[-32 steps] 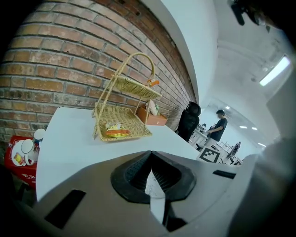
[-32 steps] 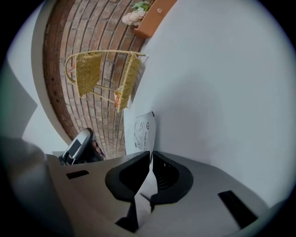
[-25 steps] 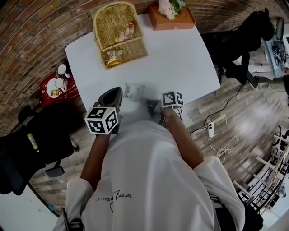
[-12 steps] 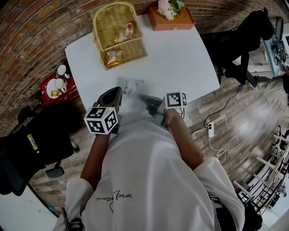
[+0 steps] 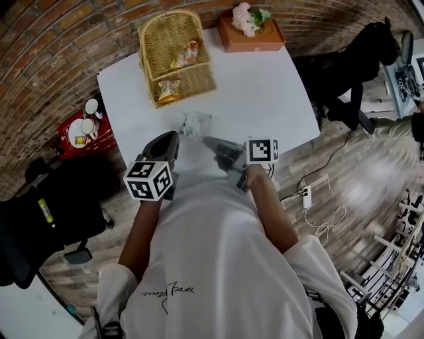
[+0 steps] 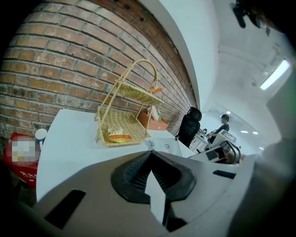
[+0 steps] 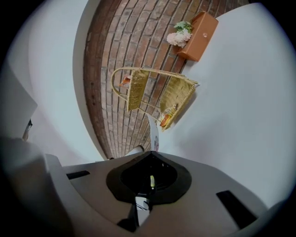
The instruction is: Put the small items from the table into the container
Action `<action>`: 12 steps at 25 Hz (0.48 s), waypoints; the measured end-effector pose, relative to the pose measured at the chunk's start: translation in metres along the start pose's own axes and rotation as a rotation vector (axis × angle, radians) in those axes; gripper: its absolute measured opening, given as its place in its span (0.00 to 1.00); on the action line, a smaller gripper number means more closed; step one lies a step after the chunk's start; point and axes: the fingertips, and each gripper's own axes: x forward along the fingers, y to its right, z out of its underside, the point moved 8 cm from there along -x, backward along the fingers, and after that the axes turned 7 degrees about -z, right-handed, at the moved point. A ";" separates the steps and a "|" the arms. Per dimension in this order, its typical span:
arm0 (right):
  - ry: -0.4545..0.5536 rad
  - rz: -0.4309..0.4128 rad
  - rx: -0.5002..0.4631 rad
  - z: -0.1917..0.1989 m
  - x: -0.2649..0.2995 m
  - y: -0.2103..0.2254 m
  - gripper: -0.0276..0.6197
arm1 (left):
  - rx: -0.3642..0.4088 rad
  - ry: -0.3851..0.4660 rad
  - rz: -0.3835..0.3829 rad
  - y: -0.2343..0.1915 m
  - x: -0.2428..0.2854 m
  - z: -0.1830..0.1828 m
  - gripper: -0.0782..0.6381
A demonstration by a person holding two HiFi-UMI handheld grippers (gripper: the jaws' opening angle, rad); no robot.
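Grey right tongs (image 7: 150, 157) are pinching a thin white sachet (image 5: 197, 123) by its near edge. Their jaws are pressing together on it, and the sachet is standing edge-up past the tips, over the near part of the white table (image 5: 265, 93). Just beside them the left tongs (image 6: 150, 156) are hovering over the table's near edge, jaws closed with nothing between them. Both are sitting close in front of the person's white shirt (image 5: 218, 265).

Farther out, a two-tier wicker basket (image 5: 165, 36) is standing at the table's far left corner, well apart from the sachet. An orange packet (image 5: 169, 87) is lying on its lower tier and another snack (image 5: 186, 51) is lying on the upper one. An orange box (image 5: 262, 38) holding flowers (image 5: 248, 16) is sitting beside the basket at the far edge, against the brick wall (image 6: 55, 60).

Off the table's left side a red box (image 5: 73, 142) is carrying white cups (image 5: 91, 104). A black chair (image 5: 358, 59) is standing to the right.
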 end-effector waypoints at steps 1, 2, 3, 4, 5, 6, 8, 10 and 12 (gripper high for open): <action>0.002 0.000 -0.007 -0.002 0.000 -0.002 0.08 | -0.001 0.003 0.001 0.000 0.000 0.000 0.12; 0.004 0.002 -0.013 -0.003 0.000 -0.004 0.08 | -0.002 0.006 0.001 0.000 0.000 -0.001 0.12; 0.006 0.003 -0.019 -0.005 0.000 -0.006 0.08 | -0.004 0.008 0.002 0.000 -0.001 -0.001 0.12; 0.008 0.002 -0.027 -0.006 -0.001 -0.008 0.08 | -0.005 0.009 0.001 0.000 -0.001 -0.001 0.12; 0.011 -0.002 -0.036 -0.009 0.000 -0.012 0.08 | -0.006 0.011 0.001 -0.001 -0.001 -0.002 0.12; 0.012 -0.011 -0.050 -0.011 0.000 -0.015 0.08 | -0.008 0.013 0.000 -0.002 -0.001 -0.002 0.12; 0.015 -0.036 -0.082 -0.016 0.002 -0.022 0.08 | -0.010 0.015 -0.001 -0.003 -0.002 -0.002 0.12; 0.015 -0.034 -0.105 -0.020 0.002 -0.028 0.08 | -0.012 0.020 0.001 -0.003 -0.002 -0.002 0.12; 0.017 -0.023 -0.111 -0.023 0.001 -0.032 0.08 | -0.014 0.027 0.006 -0.003 -0.002 -0.003 0.12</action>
